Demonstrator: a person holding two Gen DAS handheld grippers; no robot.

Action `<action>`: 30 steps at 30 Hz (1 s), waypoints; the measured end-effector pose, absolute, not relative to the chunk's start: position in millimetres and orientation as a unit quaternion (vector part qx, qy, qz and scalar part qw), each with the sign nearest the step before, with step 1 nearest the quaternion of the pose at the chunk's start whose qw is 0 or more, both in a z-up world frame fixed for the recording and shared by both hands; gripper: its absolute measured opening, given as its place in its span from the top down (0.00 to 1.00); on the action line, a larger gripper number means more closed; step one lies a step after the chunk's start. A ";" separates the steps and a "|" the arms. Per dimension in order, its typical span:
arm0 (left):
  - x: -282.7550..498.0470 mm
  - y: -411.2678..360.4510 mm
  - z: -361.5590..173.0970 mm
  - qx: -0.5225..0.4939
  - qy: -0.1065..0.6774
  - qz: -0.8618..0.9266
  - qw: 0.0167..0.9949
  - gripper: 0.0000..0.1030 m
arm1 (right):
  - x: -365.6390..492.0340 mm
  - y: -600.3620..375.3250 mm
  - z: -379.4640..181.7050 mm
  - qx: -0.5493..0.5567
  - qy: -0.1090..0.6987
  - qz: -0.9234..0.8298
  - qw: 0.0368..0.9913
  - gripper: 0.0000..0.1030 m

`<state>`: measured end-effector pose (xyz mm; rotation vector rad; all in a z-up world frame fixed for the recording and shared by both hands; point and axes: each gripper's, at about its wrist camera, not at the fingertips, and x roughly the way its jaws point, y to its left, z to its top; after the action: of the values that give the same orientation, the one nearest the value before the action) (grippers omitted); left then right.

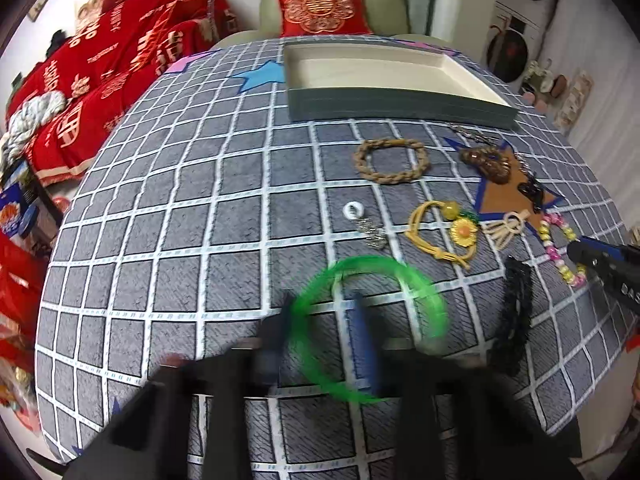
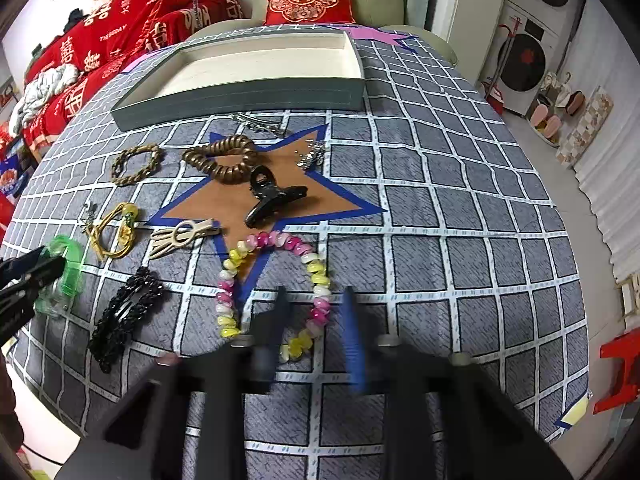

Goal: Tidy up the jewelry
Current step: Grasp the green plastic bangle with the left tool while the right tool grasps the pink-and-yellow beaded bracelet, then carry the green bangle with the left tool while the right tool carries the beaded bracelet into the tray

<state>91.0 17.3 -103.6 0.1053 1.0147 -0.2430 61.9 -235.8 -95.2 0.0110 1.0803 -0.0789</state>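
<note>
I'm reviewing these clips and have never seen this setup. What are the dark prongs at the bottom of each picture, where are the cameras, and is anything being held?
Each picture comes from a camera on a hand-held gripper a person carries, looking along its two fingers. The left hand-held gripper straddles the rim of a green bangle; blur hides whether it is gripped. The right hand-held gripper is open around a pink and yellow bead bracelet, not yet closed. On the checked cloth lie a black claw clip, other pieces, and an empty tray.
</note>
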 end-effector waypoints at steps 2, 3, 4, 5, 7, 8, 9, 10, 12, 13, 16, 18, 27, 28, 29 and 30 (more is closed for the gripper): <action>89.7 17.5 -102.8 0.043 0.485 -0.121 0.865 0.85 | 60.0 -235.4 -95.2 0.005 0.513 -0.038 0.858 0.91; 89.6 18.9 -102.7 0.040 0.485 -0.122 0.865 0.85 | 58.9 -235.6 -95.1 0.008 0.512 -0.036 0.858 0.91; 88.9 20.0 -101.7 0.034 0.485 -0.124 0.865 0.85 | 57.6 -236.7 -93.9 0.015 0.511 -0.032 0.859 0.91; 87.4 20.9 -100.0 0.027 0.483 -0.127 0.866 0.85 | 56.1 -237.8 -92.3 0.019 0.508 -0.031 0.860 0.91; 85.1 22.4 -95.3 0.017 0.480 -0.131 0.867 0.85 | 52.3 -240.3 -84.7 0.025 0.499 -0.029 0.866 0.91; 84.3 22.9 -91.6 0.015 0.477 -0.133 0.869 0.85 | 51.8 -241.5 -81.8 0.026 0.497 -0.028 0.867 0.91; 83.5 23.4 -87.1 0.013 0.473 -0.135 0.871 0.85 | 51.3 -242.9 -76.8 0.028 0.493 -0.025 0.869 0.91; 83.1 23.6 -82.5 0.011 0.468 -0.139 0.873 0.85 | 51.3 -244.3 -71.5 0.029 0.488 -0.022 0.872 0.91; 83.8 24.3 -73.2 0.008 0.458 -0.143 0.877 0.85 | 52.3 -245.1 -62.5 0.025 0.480 -0.020 0.877 0.91; 84.6 24.3 -67.2 0.005 0.453 -0.146 0.880 0.85 | 53.4 -246.2 -57.3 0.026 0.476 -0.019 0.879 0.91; 89.7 25.3 -50.6 -0.006 0.441 -0.152 0.885 0.85 | 56.4 -249.7 -44.5 0.039 0.466 -0.009 0.884 0.91; 94.3 25.2 -39.9 -0.013 0.433 -0.155 0.888 0.85 | 62.3 -252.0 -34.0 0.047 0.458 0.000 0.887 0.91; 140.9 11.2 8.7 -0.017 0.401 -0.171 0.900 0.85 | 117.4 -253.3 2.8 0.070 0.434 0.037 0.898 0.91; 150.0 8.7 11.9 -0.018 0.401 -0.169 0.900 0.85 | 128.5 -253.0 7.1 0.070 0.431 0.041 0.899 0.91; 160.8 5.8 14.6 -0.018 0.402 -0.167 0.900 0.85 | 135.3 -252.4 9.4 0.069 0.429 0.043 0.900 0.91; 168.8 3.3 16.2 -0.018 0.403 -0.166 0.900 0.85 | 147.8 -251.9 12.2 0.068 0.427 0.045 0.900 0.91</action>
<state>168.8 3.3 16.2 -0.0377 0.8332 -0.3427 147.8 -251.9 12.2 0.1399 0.8842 0.0925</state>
